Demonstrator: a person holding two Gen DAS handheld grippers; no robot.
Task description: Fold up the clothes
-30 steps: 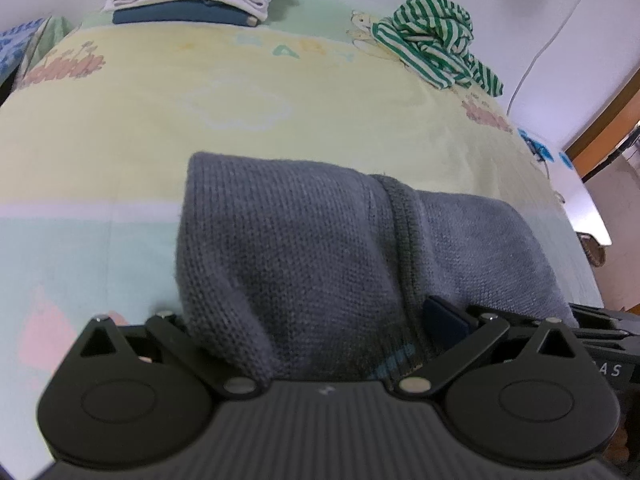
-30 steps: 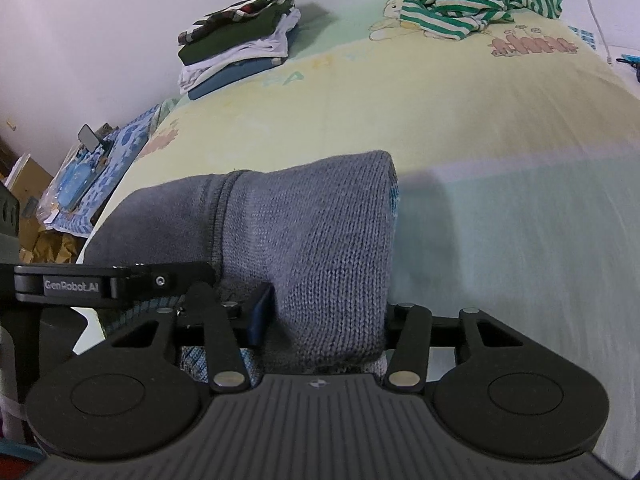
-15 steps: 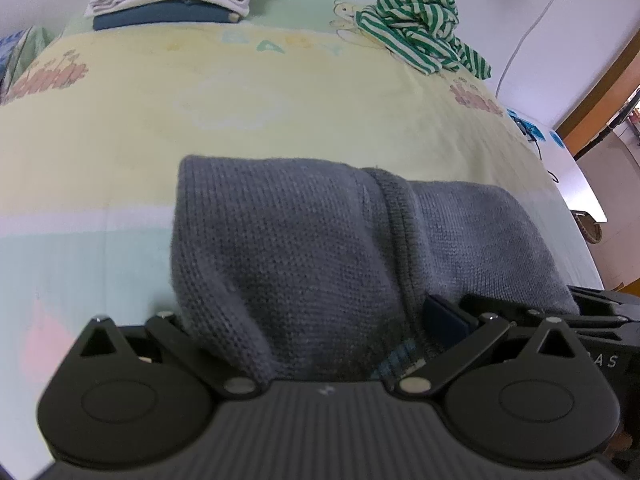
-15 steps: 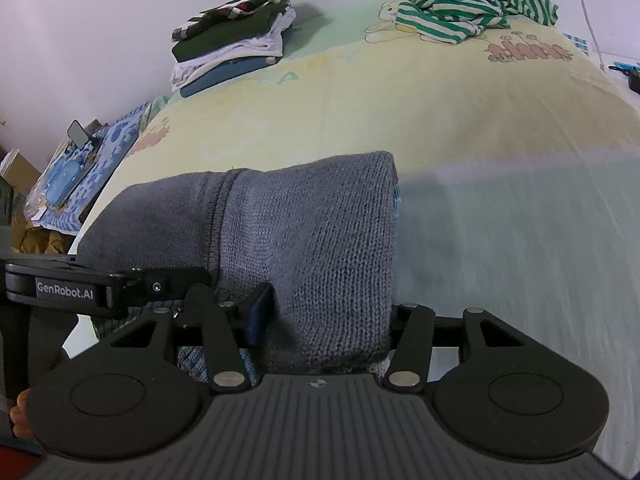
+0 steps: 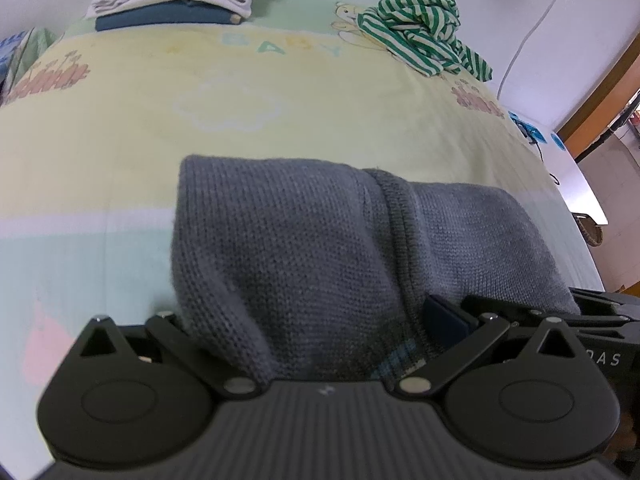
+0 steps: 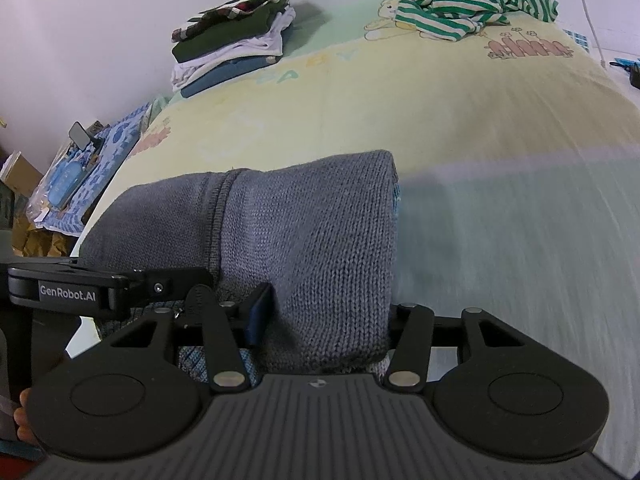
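Grey knit sweater (image 5: 304, 248), folded thick, lies on the pastel bedsheet (image 5: 120, 128). My left gripper (image 5: 320, 344) and right gripper (image 6: 324, 336) each clasp its near edge, knit bunched between their fingers, probably to lift the bundle evenly. Well beyond the sweater: folded stack (image 6: 236, 44) at the far left, presumably its destination; striped garment (image 5: 420, 36) at the far right, crumpled, apparently still awaiting folding.

Soft even indoor light, no glare; fisheye bends edges, dark vignette corners.
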